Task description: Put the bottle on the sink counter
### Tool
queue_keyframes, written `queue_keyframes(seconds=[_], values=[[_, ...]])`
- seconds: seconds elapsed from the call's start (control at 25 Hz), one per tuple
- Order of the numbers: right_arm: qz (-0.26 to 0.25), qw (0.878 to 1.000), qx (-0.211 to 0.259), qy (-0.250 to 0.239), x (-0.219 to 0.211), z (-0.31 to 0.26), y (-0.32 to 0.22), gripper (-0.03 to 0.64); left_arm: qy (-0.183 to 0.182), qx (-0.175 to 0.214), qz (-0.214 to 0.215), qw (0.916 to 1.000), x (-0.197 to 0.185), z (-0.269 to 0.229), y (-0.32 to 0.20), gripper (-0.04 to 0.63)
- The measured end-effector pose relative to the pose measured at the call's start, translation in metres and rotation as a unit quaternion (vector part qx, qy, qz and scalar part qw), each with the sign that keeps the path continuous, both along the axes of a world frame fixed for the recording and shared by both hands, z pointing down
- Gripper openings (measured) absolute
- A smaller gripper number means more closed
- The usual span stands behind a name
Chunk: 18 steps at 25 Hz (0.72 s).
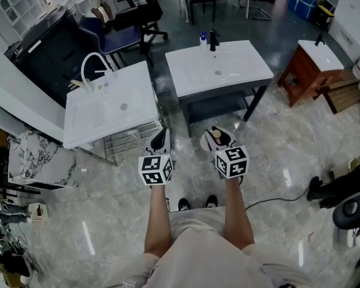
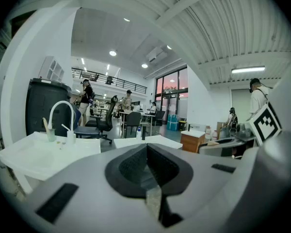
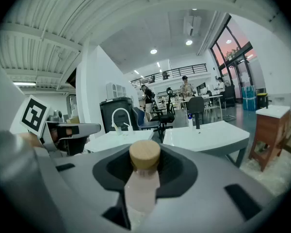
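My right gripper (image 1: 218, 138) is shut on a pale pink bottle (image 3: 141, 188) with a round wooden cap (image 3: 145, 154), which stands upright between the dark pads. In the head view the cap (image 1: 216, 135) shows at the jaw tips, over the floor. My left gripper (image 1: 159, 140) is beside it, shut and empty, its pads meeting in the left gripper view (image 2: 146, 152). Ahead stand two white sink counters. One, on the left (image 1: 108, 110), has a white arched faucet (image 1: 93, 65). The other, on the right (image 1: 219, 68), has a black faucet (image 1: 213, 39) and a small blue bottle (image 1: 203, 39).
A wooden cabinet (image 1: 309, 71) with a small basin stands at the far right. Black office chairs (image 1: 138, 17) and a dark cabinet (image 1: 45, 53) lie behind the sinks. Cables and dark equipment (image 1: 339, 191) sit on the glossy floor at the right. People stand far back.
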State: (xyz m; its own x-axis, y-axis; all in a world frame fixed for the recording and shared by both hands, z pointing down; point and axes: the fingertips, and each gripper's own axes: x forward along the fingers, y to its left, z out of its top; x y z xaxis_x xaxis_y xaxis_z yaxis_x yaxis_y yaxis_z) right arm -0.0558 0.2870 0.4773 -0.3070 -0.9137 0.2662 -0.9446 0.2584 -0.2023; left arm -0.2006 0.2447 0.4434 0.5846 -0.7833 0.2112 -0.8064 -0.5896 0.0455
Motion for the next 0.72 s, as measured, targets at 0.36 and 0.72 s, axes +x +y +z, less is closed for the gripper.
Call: queue_keyframes(seconds=[0.36,0.72], values=[[-0.02,1.0,0.0,-0.003,0.018,-0.001,0.008,0.112,-0.002,-0.014,0.003,0.9999,0.026,0.004,0.007,0.006],[-0.043,0.999,-0.004,-0.002,0.049,0.006,0.024,0.112,-0.007,-0.026,-0.022,0.9994,0.048,0.018,0.025,0.006]])
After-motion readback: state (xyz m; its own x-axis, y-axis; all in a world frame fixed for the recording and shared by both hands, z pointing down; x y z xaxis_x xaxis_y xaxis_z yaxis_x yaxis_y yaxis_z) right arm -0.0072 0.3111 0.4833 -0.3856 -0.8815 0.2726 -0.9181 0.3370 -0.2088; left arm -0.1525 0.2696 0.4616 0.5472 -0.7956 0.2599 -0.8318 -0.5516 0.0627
